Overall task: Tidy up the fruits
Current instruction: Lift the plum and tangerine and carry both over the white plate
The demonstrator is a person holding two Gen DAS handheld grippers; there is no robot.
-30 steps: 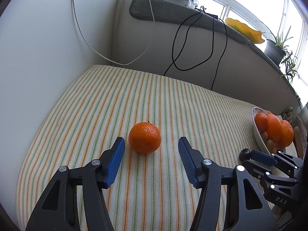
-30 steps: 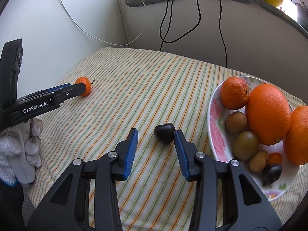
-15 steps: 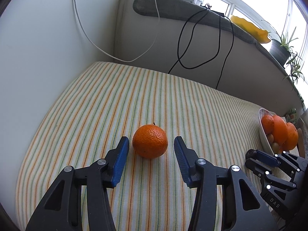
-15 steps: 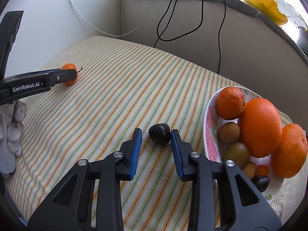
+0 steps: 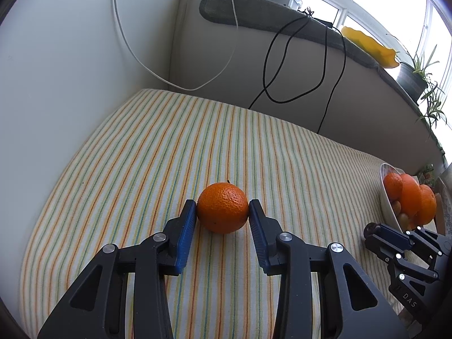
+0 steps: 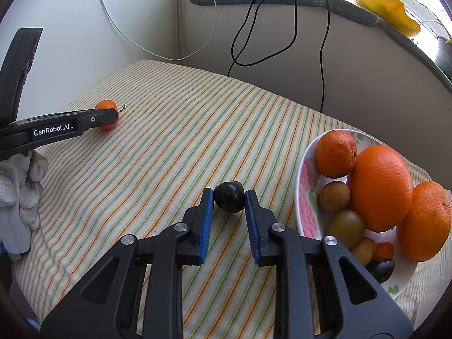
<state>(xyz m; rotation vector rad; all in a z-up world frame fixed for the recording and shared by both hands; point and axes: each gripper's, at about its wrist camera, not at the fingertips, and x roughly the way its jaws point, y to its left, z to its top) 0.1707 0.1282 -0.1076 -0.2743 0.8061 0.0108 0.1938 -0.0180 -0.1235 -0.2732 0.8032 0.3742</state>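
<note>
Narrowed on both sides since a second ago: wide gaps beside each fruit then, blue pads against the skin now.

Left gripper (image 5: 222,212): closing, pads touching both flanks of the mandarin (image 5: 222,211), fruit resting on the striped cloth (image 5: 169,147). Right gripper (image 6: 228,200): fully closed on the dark plum (image 6: 228,200), pads pressed to its sides, plum low on the cloth just left of the plate.

Outward from the right jaws: flowered plate (image 6: 306,197) close on the right, crowded with a big orange (image 6: 381,188), two smaller oranges, brownish kiwis (image 6: 344,227) and another dark plum at the near rim. Open cloth between plum and plate rim, nothing in between.

Far left in the right wrist view: left gripper seen side-on, lettered arm across the mandarin, white-gloved hand (image 6: 17,197) beneath it.

Beyond the cloth: wall, black cables (image 5: 282,65) and a white cable (image 5: 141,56) hanging down, grey mat (image 5: 268,19) on the ledge, yellow dish (image 5: 367,46), potted plant (image 5: 415,76) by the window.
</note>
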